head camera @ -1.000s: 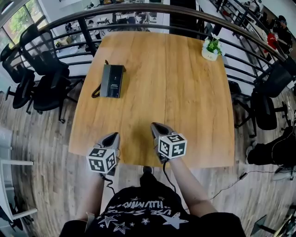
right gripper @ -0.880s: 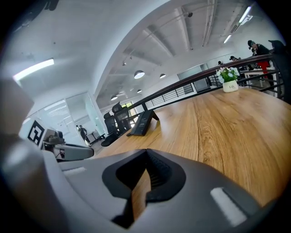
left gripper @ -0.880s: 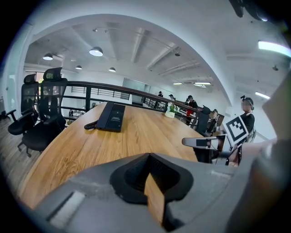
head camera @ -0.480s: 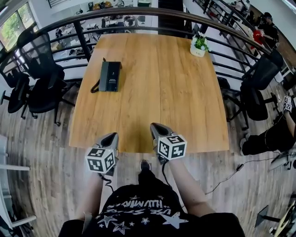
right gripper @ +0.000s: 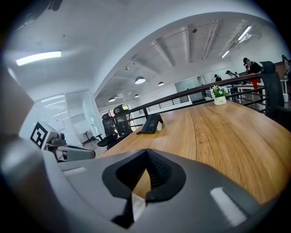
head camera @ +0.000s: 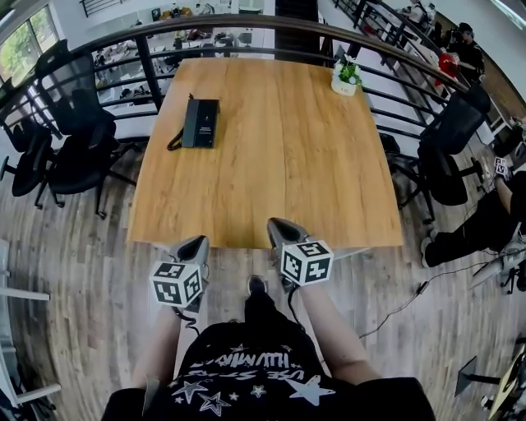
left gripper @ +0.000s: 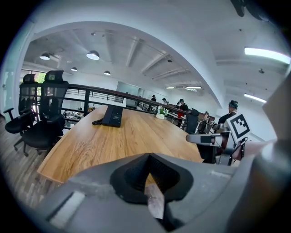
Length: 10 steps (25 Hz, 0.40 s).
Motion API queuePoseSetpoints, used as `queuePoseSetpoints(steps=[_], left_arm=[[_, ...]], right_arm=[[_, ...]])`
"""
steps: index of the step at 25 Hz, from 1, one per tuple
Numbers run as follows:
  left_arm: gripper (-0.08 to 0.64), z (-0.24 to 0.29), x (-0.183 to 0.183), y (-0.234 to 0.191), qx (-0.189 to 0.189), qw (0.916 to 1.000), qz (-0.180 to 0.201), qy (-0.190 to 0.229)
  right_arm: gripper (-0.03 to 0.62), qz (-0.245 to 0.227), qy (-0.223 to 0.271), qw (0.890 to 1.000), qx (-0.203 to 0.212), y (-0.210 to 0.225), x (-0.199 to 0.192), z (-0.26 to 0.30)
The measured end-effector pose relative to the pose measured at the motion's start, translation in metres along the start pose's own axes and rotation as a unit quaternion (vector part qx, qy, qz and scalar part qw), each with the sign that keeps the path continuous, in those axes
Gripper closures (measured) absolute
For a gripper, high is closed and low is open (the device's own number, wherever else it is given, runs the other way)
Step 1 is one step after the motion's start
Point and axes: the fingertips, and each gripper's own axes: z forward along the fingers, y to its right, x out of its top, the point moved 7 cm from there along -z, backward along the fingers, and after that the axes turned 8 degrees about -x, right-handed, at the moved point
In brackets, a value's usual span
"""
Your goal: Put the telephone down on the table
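The black telephone (head camera: 200, 123) lies flat on the wooden table (head camera: 271, 173) near its far left corner, its cord trailing off to the left. It also shows far off as the telephone (left gripper: 112, 116) in the left gripper view and the telephone (right gripper: 150, 124) in the right gripper view. My left gripper (head camera: 200, 244) hangs over the floor just short of the table's near edge, jaws together and empty. My right gripper (head camera: 276, 225) reaches the near edge, shut with nothing in it. Both grippers are far from the telephone.
A small potted plant (head camera: 345, 78) stands at the table's far right corner. Black office chairs (head camera: 74, 140) crowd the left side, and more chairs (head camera: 448, 140) stand on the right. A curved railing (head camera: 246, 25) runs behind the table. A seated person (head camera: 493, 222) is at the right.
The table and telephone have slid up and away in the head view. Both grippers, earlier over the table's near part, now sit at or behind its near edge.
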Motion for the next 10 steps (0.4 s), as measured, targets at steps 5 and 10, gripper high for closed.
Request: queuePoseSetpoints(steps=[5,10], left_arm=[[0.558,-0.023,-0.015,0.011,-0.005,1.0000,0.002,0.003],[0.558,-0.046,-0.028,0.021,-0.010,0.9999,0.006,0.005]], right_arm=[[0.594,-0.001,0.006,1.000,-0.006,-0.013,-0.015,-0.028],[0.594,-0.001,0.008,1.000,-0.010,-0.030,-0.031,-0.051]])
